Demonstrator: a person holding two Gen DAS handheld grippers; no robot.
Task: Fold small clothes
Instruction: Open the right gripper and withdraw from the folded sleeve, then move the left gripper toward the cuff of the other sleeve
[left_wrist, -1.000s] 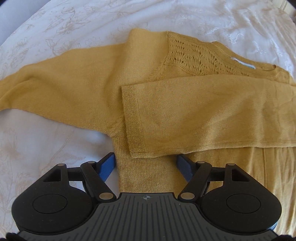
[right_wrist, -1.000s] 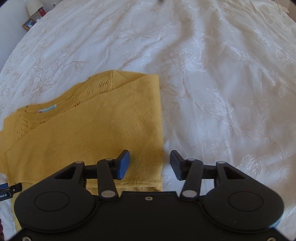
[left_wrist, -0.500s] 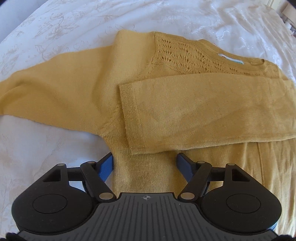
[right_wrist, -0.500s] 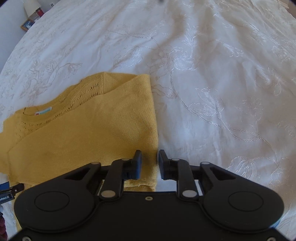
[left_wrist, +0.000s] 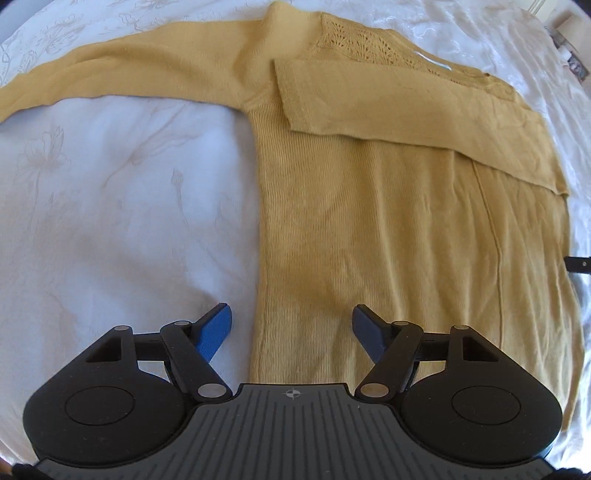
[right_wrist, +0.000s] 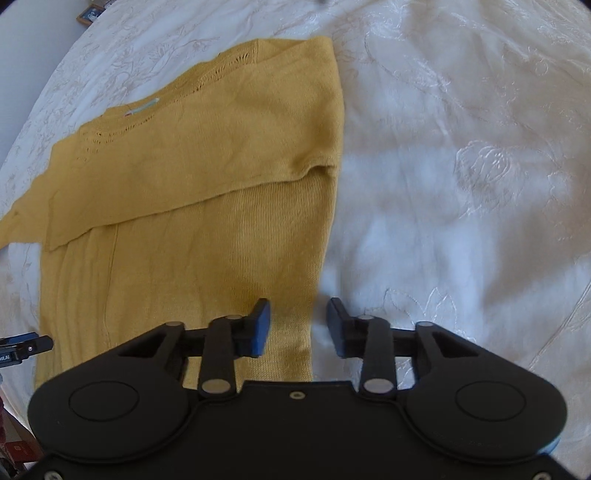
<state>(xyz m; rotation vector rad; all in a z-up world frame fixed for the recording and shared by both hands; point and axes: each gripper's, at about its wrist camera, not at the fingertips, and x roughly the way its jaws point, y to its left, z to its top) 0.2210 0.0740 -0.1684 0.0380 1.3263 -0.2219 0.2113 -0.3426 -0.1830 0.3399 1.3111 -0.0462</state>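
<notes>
Sweater (left_wrist: 388, 229) looks soft and floppy; both spread grippers, left (left_wrist: 291, 326) and right (right_wrist: 298, 323), should pinch its hem corners.

Mustard-yellow knit sweater (left_wrist: 369, 221): hem hidden behind gripper bodies in both views. Outstretched sleeve (left_wrist: 122, 74) cut off at left edge, cuff unseen. Neck label (right_wrist: 144, 106) text too small to read. Framed object (right_wrist: 89, 13) near top edge of right view: clipped, unidentifiable.

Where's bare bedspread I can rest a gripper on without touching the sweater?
Two patches: below the outstretched sleeve, left of the mustard sweater body, and the white bedspread right of its folded edge. The middle is all sweater.
</notes>
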